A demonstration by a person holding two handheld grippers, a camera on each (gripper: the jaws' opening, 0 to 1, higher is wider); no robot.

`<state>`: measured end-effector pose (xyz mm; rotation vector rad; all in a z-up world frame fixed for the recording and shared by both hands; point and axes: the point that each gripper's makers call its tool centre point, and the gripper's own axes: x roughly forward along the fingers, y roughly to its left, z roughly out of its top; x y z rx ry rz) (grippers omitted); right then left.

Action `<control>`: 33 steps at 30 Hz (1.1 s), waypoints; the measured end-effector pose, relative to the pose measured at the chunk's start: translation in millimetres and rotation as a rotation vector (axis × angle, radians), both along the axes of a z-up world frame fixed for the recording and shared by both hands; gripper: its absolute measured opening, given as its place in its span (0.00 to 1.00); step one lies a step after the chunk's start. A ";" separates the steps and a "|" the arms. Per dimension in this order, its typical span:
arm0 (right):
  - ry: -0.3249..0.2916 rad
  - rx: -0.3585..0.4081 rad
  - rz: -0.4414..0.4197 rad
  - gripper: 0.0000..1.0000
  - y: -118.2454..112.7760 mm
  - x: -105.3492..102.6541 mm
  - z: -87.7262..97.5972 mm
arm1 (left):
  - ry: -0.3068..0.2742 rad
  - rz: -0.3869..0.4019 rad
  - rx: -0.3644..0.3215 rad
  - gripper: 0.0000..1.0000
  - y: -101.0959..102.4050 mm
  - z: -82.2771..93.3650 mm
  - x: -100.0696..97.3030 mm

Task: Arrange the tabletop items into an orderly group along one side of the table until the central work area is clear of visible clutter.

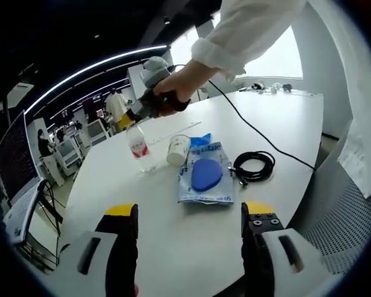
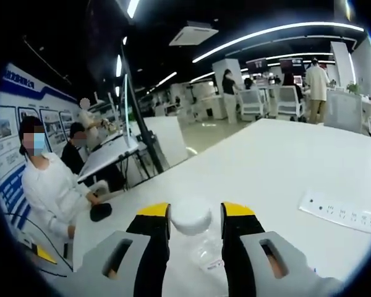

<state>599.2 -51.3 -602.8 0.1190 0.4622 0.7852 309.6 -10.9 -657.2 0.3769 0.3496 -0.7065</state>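
A clear plastic bottle with a red label stands upright on the white table. My right gripper, held by a person's hand, comes down on its top. In the right gripper view the jaws of the right gripper sit on either side of the bottle's white cap, shut on it. A paper cup lies on its side beside the bottle. Next to the cup lies a blue-printed plastic packet. My left gripper hangs open over the near table edge, holding nothing.
A coiled black cable lies right of the packet, and a thin black cord crosses the table. A white power strip rests flat on the table. People sit at desks beyond the table edge. Small items sit at the far corner.
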 end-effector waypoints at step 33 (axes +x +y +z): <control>-0.034 0.039 -0.126 0.58 -87.0 -82.2 58.0 | 0.003 0.047 -0.015 0.72 6.4 1.8 2.9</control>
